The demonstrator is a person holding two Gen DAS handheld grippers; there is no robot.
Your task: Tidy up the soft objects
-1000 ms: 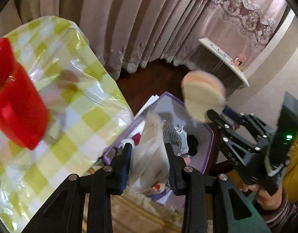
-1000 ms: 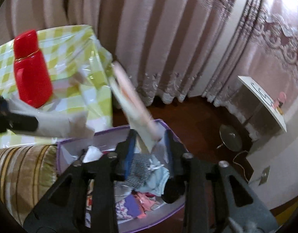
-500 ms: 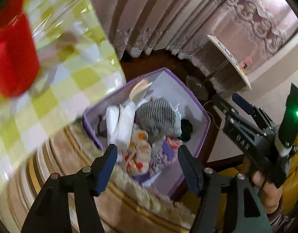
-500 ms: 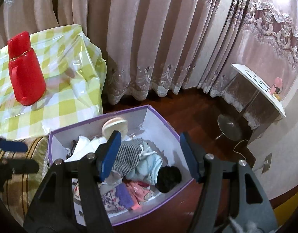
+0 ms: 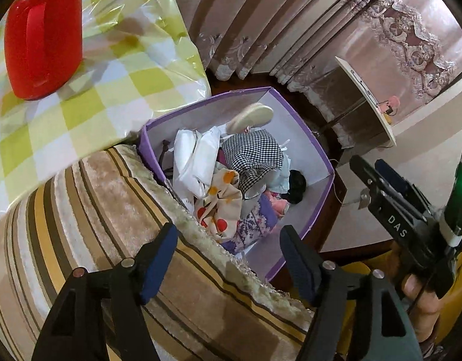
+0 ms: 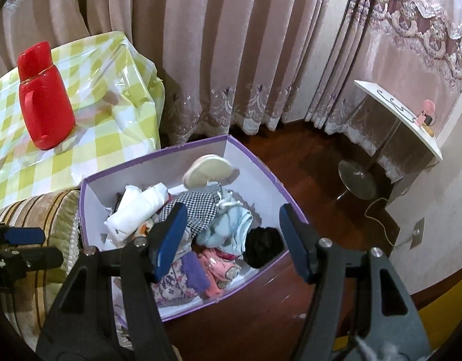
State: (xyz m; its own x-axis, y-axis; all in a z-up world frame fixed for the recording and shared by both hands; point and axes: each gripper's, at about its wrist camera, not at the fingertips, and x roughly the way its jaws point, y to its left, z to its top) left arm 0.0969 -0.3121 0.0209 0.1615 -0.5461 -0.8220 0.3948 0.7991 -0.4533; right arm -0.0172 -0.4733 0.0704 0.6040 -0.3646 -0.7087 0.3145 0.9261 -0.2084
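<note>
A purple box [image 5: 318,150] [image 6: 255,156] on the floor holds several soft items: a cream slipper [image 5: 250,117] [image 6: 210,171] at its far wall, white cloth [image 5: 198,159] [image 6: 134,207], a checked garment [image 5: 255,153] [image 6: 201,207], a fruit-print cloth [image 5: 222,207], a pale blue garment [image 6: 231,225] and a black item [image 6: 262,245]. My left gripper [image 5: 228,258] is open and empty above the sofa edge. My right gripper [image 6: 231,240] is open and empty above the box; it also shows in the left wrist view [image 5: 381,174].
A striped sofa cushion [image 5: 80,219] borders the box on the left. Behind it is a table with a green checked cover [image 6: 89,138] and a red flask [image 5: 41,42] [image 6: 44,102]. Curtains [image 6: 231,45], a stand with a white top [image 6: 396,114] and dark wood floor [image 6: 309,162] lie beyond.
Both grippers have opened. The white cloth from the left and the cream slipper from the right now lie in the box. Both grippers have drawn back and up.
</note>
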